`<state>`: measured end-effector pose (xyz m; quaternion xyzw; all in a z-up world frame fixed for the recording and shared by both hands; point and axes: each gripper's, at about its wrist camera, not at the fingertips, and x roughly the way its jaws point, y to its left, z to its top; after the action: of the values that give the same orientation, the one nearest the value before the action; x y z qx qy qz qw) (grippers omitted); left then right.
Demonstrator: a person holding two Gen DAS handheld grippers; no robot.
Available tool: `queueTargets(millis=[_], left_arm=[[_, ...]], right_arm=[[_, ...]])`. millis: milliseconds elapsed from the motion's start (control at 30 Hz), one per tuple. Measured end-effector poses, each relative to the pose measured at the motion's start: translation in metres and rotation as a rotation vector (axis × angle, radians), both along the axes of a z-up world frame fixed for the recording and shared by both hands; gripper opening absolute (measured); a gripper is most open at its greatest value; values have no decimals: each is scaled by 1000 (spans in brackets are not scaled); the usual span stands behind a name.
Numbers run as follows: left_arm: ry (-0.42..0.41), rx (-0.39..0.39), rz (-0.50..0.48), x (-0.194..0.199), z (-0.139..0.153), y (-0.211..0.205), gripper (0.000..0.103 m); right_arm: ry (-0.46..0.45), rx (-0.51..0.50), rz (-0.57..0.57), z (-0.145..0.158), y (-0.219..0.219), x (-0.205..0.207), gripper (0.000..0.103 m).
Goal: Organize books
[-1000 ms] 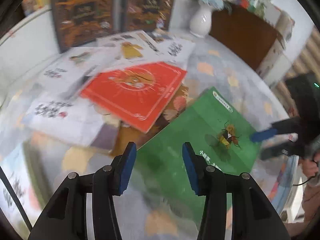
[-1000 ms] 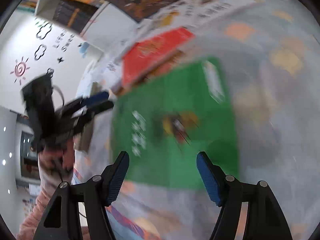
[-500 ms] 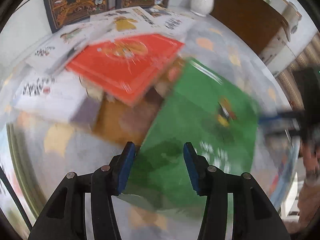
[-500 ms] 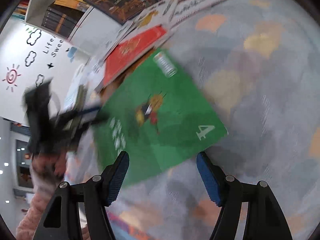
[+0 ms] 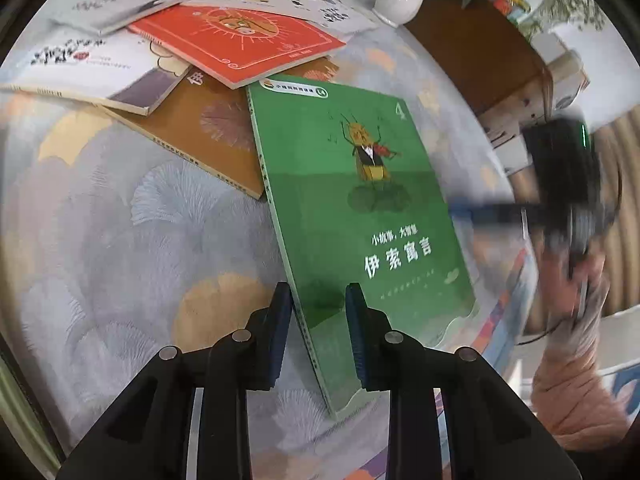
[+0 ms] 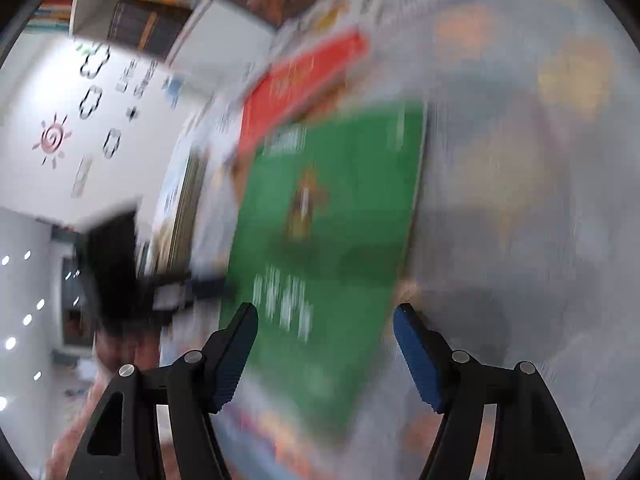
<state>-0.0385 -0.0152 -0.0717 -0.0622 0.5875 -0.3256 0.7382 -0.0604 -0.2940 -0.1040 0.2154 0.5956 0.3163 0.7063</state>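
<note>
The green book (image 5: 360,208) is lying on the patterned tablecloth (image 5: 120,220), overlapping the brown book (image 5: 208,128). The left gripper (image 5: 316,320) has just been closing on its spine edge, apparently pinching; squeezing squarely prevents slipping. The right gripper (image 6: 324,348) is hovering wide open.

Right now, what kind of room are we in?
Probably a children's reading corner at home or in a classroom: picture books such as the green book on a tablecloth, a bookshelf, sun and cloud wall stickers.
</note>
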Motion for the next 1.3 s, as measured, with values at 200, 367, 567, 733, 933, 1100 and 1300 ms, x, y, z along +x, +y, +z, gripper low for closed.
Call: queueTargets(millis=[200, 367, 567, 733, 933, 1100, 1300], left_arm=[[36, -72, 10, 6, -4, 8, 24], [65, -120, 24, 12, -8, 12, 24], [51, -146, 38, 9, -10, 19, 20], [46, -134, 38, 10, -10, 18, 20], [37, -121, 68, 7, -9, 19, 21], [4, -45, 85, 0, -1, 12, 20], [-90, 69, 70, -16, 14, 3, 21]], right_arm=[[-69, 17, 2, -2, 8, -14, 68], [-82, 22, 32, 2, 3, -9, 75], [-54, 158, -8, -15, -34, -7, 35], [25, 250, -3, -35, -47, 11, 6], [-24, 174, -16, -24, -32, 16, 7], [-126, 24, -8, -3, -15, -1, 12], [-152, -27, 14, 8, -1, -16, 13]])
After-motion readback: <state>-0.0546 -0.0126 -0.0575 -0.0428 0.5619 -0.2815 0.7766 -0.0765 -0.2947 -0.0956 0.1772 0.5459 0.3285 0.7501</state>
